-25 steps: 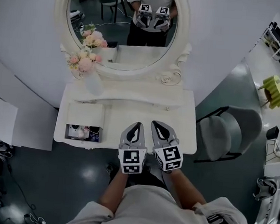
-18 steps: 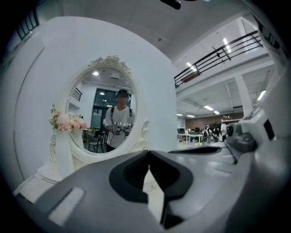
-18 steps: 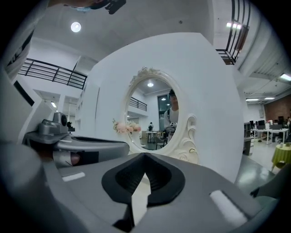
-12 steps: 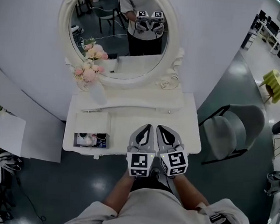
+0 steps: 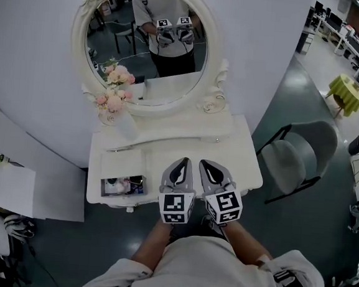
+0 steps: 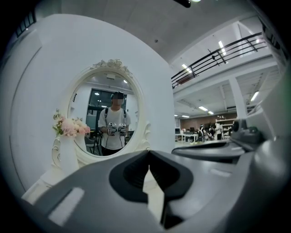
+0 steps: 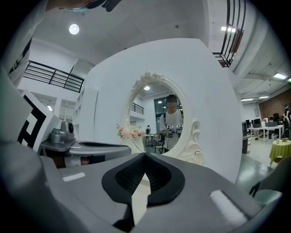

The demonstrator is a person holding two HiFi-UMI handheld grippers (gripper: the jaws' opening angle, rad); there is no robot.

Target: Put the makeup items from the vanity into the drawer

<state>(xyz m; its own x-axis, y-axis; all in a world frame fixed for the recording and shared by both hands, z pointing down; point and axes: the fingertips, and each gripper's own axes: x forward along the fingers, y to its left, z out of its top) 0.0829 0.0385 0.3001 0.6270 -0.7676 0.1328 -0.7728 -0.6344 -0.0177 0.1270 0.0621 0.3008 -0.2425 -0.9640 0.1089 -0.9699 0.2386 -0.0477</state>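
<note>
Both claws are pinched fully closed with nothing in them: left claw (image 5: 183, 164) and right claw (image 5: 207, 166) sit side by side, nearly touching, over the front edge of the bench (image 5: 232, 152), pointing at the mirror (image 5: 172, 86). Same story in the gripper views, where the left claw (image 6: 148, 157) and right claw (image 7: 144, 158) have their tips meeting and only the white bench top showing behind them. The makeup items (image 5: 120, 183) are lying in the drawer (image 5: 103, 186), which is pulled out at the bench's front left corner, off to the left of the left claw and not touching it. Further back on the left there's a white vase (image 5: 125, 124) with pink flowers (image 5: 113, 100) right by the mirror frame. The mirror shows the person holding both claws up. A grey chair (image 5: 298, 157) stands just right of the bench.
</note>
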